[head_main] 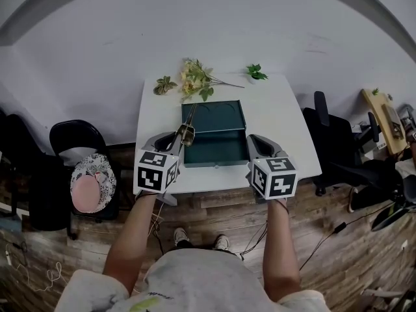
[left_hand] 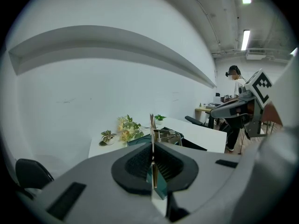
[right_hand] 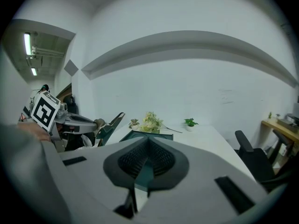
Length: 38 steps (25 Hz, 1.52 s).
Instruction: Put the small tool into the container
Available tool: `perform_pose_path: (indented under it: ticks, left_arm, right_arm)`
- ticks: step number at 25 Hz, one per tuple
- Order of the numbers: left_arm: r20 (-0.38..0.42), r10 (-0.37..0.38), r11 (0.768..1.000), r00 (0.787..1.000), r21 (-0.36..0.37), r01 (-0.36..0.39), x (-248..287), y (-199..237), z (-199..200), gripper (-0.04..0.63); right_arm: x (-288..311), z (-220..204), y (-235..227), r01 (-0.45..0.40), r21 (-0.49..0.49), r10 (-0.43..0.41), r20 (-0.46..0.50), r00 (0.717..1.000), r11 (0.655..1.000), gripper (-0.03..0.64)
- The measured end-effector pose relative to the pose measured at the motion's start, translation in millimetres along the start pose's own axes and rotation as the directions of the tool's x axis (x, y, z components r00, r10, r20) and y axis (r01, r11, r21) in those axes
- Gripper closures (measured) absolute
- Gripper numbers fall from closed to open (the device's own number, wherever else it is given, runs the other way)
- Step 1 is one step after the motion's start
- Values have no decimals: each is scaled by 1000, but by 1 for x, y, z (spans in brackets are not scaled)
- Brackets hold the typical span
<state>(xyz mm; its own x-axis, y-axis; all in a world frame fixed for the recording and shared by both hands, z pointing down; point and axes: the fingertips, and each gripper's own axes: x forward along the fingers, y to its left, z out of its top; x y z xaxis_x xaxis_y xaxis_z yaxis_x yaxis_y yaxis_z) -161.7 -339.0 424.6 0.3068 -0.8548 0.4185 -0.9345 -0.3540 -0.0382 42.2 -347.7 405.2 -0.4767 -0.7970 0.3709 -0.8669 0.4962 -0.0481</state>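
Table point(head_main: 279, 116): white and rectangular, set against the wall at the centre of the head view.
Container point(head_main: 214, 163): a dark green box, laid open at the table's middle, its lid folded back toward the wall.
Tool point(head_main: 188, 133): a thin metal piece, held above the container's left edge, not yet inside it.
Left gripper point(head_main: 181, 139): its jaws are pinched on the tool point(left_hand: 152, 125), which is seen edge-on between the pads and stands up past them.
Right gripper point(head_main: 255, 140): held at the container's right front corner; in its own view the jaws point(right_hand: 148, 143) are pressed together with nothing between them.
Flowers point(head_main: 194, 80): a pale yellow spray, laid on the table's far edge behind the container.
Plants: a green one point(head_main: 255, 73) is set to the right of the flowers, a paler one point(head_main: 164, 84) at the far left corner.
Wall point(head_main: 195, 25): plain white, crossed by a long grey ledge in the upper frame.
Floor point(head_main: 214, 213): wood planks, with cables trailed over them at the lower right.
Chairs: a black one point(head_main: 75, 135) is placed left of the table, another point(head_main: 331, 132) to the right.
Cushion point(head_main: 93, 182): pink and patterned, at the left, below the black chair.
Desk point(head_main: 383, 119): wooden, at the right edge.
Lights point(left_hand: 245, 38): ceiling strips are seen in the upper right of the left gripper view.
Person point(left_hand: 235, 80): seen in the background at the right of that view.
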Motion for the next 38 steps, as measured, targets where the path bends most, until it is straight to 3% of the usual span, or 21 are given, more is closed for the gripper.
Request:
perform_pose_path:
  ticks: [8,16,20,25,33,38]
  left_arm:
    - [-43,-68,993,997,97,72,13,-11,-4,584]
    - [-119,-144,957,982,234,169,30,-28,-10,584]
    - [-161,-175,927,971,306,218,37,-37,-9,584]
    - [-223,-199,865,954,417,278,46,-46,-8,584]
    - [-327,-227,780,917,504,372,65,-61,-21,584]
    - [-396,-250,732,884,520,440,75,-72,-29,584]
  right_arm:
    - [-7,-4,-1,35,16,-35,4,999,999,612]
    - [-15,-11,-1,69,26,-69,-2,998,997,612]
    - [-18,-14,-3,88,36,-88,-5,996,995,612]
    - [-20,-19,-3,110,51,-110,-10,994,993,612]
    - [-22,-26,-6,141,76,-140,-19,990,987,612]
    - [-25,-32,-6,148,91,-146,-27,989,985,612]
